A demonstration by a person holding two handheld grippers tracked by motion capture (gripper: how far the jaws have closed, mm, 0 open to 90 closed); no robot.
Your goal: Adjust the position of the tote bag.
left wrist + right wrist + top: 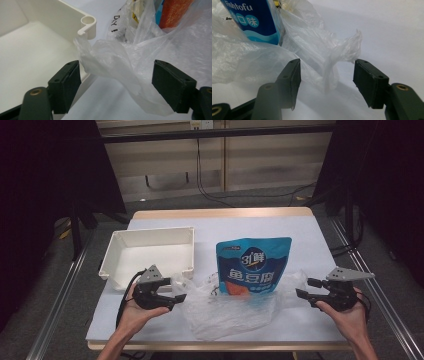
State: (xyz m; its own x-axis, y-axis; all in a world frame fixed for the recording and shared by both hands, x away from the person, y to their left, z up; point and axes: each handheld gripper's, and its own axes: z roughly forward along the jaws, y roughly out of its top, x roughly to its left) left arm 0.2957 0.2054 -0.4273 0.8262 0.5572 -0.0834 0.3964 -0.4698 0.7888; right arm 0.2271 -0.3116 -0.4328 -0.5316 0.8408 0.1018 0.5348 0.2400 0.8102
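Where the plastic bag [225, 307] sprawls, both grippers' fingers released — tray [114, 251] left, open table [310, 235] right.

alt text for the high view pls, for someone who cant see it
A blue fish tofu pouch sits partly inside a crumpled clear plastic bag on a white-covered table, with an open hand-held gripper at each side of the bag: the left hand-held gripper and the right hand-held gripper. An empty white tray lies to the left.
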